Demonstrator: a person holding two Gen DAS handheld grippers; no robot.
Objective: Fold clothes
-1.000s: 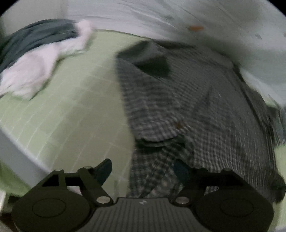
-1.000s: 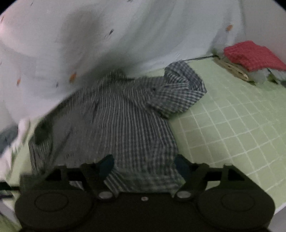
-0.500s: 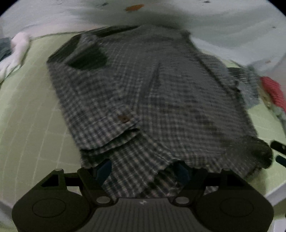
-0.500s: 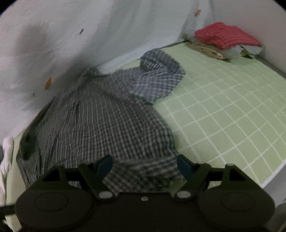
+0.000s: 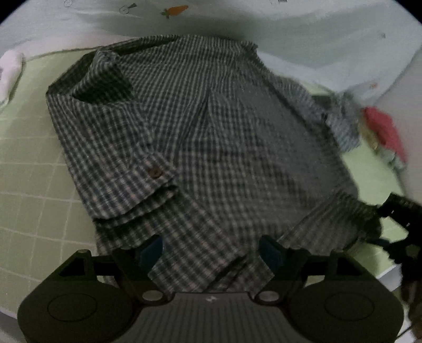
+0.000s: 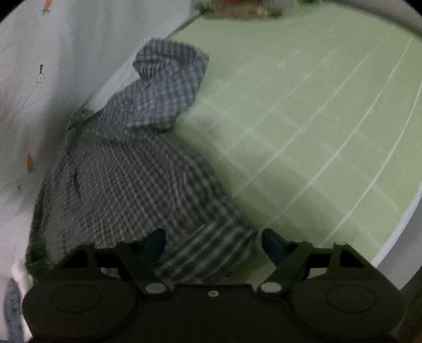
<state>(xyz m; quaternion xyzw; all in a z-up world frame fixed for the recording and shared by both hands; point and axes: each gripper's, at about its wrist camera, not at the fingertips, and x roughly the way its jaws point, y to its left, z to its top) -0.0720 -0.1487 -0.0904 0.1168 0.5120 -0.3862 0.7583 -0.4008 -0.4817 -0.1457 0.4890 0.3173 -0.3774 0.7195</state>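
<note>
- Checked shirt (image 5: 211, 137) lies lengthwise, hem near, collar far.
- Left gripper (image 5: 211, 249) straddles the hem's left corner, jaws closing, not yet pinching.
- Right gripper (image 6: 211, 245) likewise, at the right corner.

blurred: red cloth (image 5: 383, 129) | cut off: pile (image 6: 237, 6) (top edge)

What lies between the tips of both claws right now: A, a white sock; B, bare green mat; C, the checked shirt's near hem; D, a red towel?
C: the shirt spreads over the green mat, and its near hem sits between the tips of the left claw and of the right claw.
</note>
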